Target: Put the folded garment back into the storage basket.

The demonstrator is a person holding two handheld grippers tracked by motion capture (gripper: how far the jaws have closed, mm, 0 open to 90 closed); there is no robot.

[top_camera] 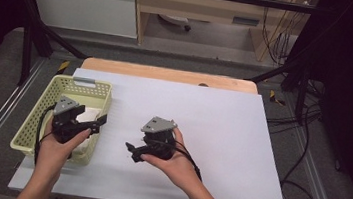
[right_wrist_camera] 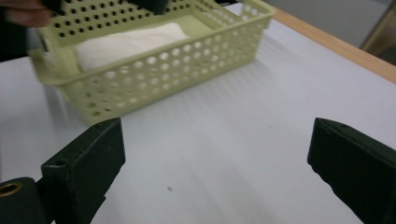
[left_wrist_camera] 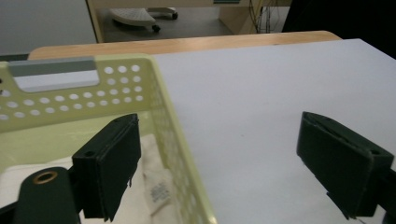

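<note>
The left gripper [top_camera: 92, 122] hangs over the right-hand wall of the yellow perforated basket [top_camera: 37, 114], jaws spread wide and holding nothing; in the left gripper view the basket wall [left_wrist_camera: 180, 149] runs up between the two jaws, so that one jaw stands over the basket interior and the other over the bare white board [left_wrist_camera: 261, 102]. This straddling stance suggests a gripper either just clear of the load or lining up on it; which of the two cannot be told. The folded white cloth [left_wrist_camera: 152, 175] lies inside the basket, directly below and beside the inner jaw, not touching it as far as can be seen. The right gripper [top_camera: 133, 152] is held low over the white board, well apart from the basket, jaws likewise wide open and empty, with only bare board between them; it appears to be parked clear of the work. The left gripper view alone gives the small printed label [left_wrist_camera: 159, 191] on the cloth and the grey handle strip [left_wrist_camera: 51, 66] at the far basket end. The right gripper view gives the basket from outside, beyond its jaws, with the cloth [right_wrist_camera: 130, 39] visible over the wall and through the holes. The high view alone gives both hands and the spacing between the grippers.
</note>
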